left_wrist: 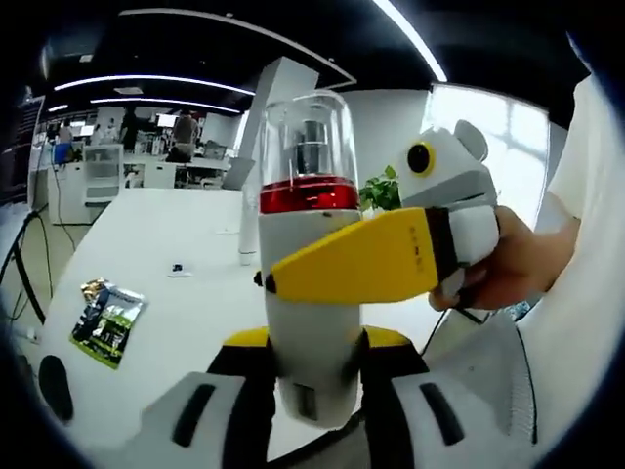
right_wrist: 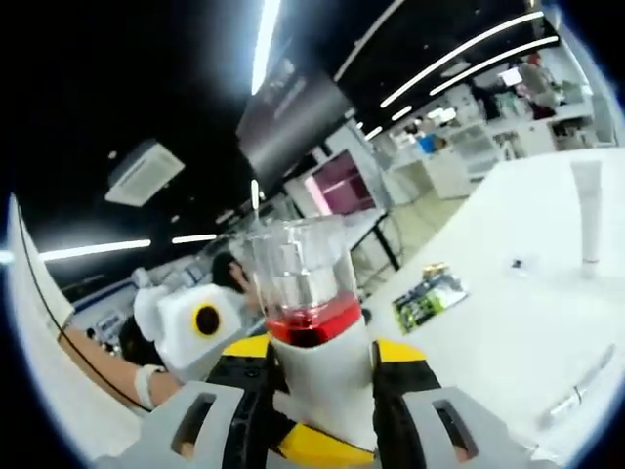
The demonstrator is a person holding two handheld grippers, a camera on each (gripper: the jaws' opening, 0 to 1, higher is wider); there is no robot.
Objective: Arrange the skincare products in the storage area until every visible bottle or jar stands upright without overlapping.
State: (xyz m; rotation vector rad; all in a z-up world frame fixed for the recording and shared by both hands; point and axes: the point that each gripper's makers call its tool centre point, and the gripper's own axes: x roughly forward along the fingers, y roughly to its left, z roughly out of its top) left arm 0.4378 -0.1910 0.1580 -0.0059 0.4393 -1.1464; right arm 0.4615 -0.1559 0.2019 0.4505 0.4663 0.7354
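Left gripper [left_wrist: 314,366]: jaws closed on the lower white body of a pump bottle [left_wrist: 308,264], which is lifted above the white table [left_wrist: 166,244]. The bottle carries a red band and a clear domed cap, and stands roughly upright in the left gripper view.

Right gripper [right_wrist: 322,391]: jaws closed on the same bottle's white body, just below the red band. In the left gripper view its yellow finger [left_wrist: 356,259] lies across the bottle's front, with a hand [left_wrist: 513,264] behind it.

On the table: a green printed sachet [left_wrist: 107,318] lying flat, a white tube [right_wrist: 589,210] standing upright on its cap, and a slim pale item [right_wrist: 578,388] lying flat near the table edge, too blurred to identify
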